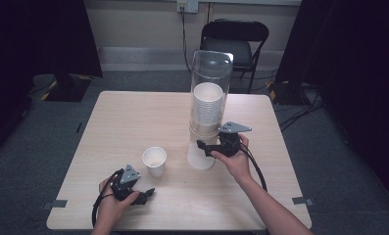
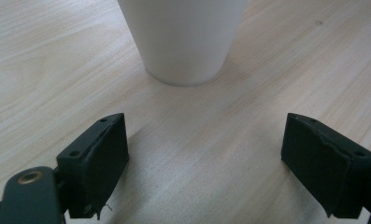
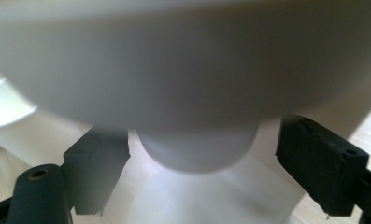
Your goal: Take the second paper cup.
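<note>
- A lone paper cup [image 1: 154,160] stands upright near the middle of the bench [image 1: 133,117], with bare wood all round it.
- Left tool [image 1: 142,197] rests near the bench's front edge, jaws spread wide and holding nothing, the cup just beyond them.
- Right tool [image 1: 202,147] sits at the foot of the clear cup dispenser [image 1: 210,98], jaws parted either side of the bottom cup [image 3: 197,154]; whether they touch it, I cannot tell.

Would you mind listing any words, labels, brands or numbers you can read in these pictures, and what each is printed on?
No readable text in these views.
The single paper cup is plain white.
The clear cup dispenser and its stacked cups carry no visible label.
The wall socket is too small to show any marking.
Both grippers, left and right, are unmarked.
</note>
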The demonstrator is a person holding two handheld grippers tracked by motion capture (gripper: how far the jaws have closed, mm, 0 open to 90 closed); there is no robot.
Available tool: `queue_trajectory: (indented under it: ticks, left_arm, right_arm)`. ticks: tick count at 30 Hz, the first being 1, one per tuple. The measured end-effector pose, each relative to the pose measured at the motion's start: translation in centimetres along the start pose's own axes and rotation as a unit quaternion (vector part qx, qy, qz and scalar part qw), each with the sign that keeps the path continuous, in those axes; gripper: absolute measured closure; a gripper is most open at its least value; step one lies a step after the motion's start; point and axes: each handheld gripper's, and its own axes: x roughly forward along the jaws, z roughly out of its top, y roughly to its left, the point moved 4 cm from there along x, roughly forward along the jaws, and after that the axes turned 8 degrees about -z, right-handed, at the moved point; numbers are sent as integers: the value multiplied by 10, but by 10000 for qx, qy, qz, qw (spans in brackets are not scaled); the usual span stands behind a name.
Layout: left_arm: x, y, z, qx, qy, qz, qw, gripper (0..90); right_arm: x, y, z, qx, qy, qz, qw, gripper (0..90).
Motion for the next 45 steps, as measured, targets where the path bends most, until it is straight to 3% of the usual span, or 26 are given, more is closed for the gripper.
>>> queue_trajectory:
  ticks: [5,11,14,15,17,21,27,34,45]
  left_arm:
    - [0,0,0,6,2,-2,10000,144]
    - [0,0,0,7,1,4,10000,143]
    - [0,0,0,6,4,3,10000,143]
    - [0,0,0,8,8,1,10000,143]
    - [0,0,0,7,11,-1,10000,143]
    - [0,0,0,8,5,4,10000,143]
    - [0,0,0,5,9,4,10000,143]
    - [0,0,0,19,19,8,10000,143]
    - [0,0,0,19,27,29,10000,144]
  right_arm:
    - [1,2,6,46,-108,46,9999,193]
    - [0,4,18,-66,-280,-10,9996,209]
    - [0,6,19,-104,-297,19,9995,220]
    - [0,7,19,-136,-301,5,9995,281]
    - [0,7,18,-219,-321,-29,9992,314]
    - [0,5,16,-261,-346,18,9991,325]
    - [1,6,10,-351,-611,10,9975,334]
    - [1,6,7,-461,-581,-24,9972,342]
    - [1,5,6,-431,-505,53,9978,346]
